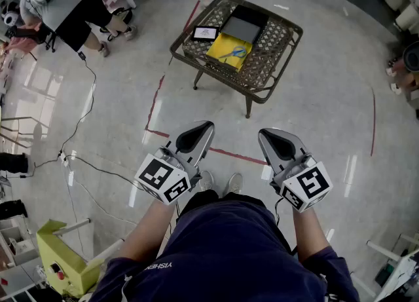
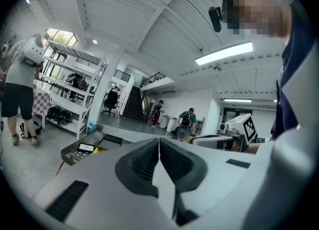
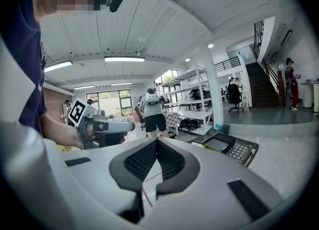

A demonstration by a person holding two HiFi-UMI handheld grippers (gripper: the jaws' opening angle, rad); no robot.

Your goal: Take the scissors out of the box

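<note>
polished floor point(image 1: 314, 97), wicker table point(image 1: 275, 65) holding scissors point(image 1: 232, 53) in yellow box point(image 1: 226, 55), left gripper point(image 1: 203, 130) and right gripper point(image 1: 267, 138) both clenched empty

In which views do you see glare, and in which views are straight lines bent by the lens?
Head view: pale glare streaks on the shiny floor, otherwise sharp. Left gripper view: strong fisheye bending, dark corners, ceiling lamp overexposed. Right gripper view: same bending; light strip bright.

It was an open lab hall: shelving racks point(image 3: 198, 98) and a staircase point(image 3: 261, 82) stood beyond the wicker table point(image 3: 242, 150).
</note>
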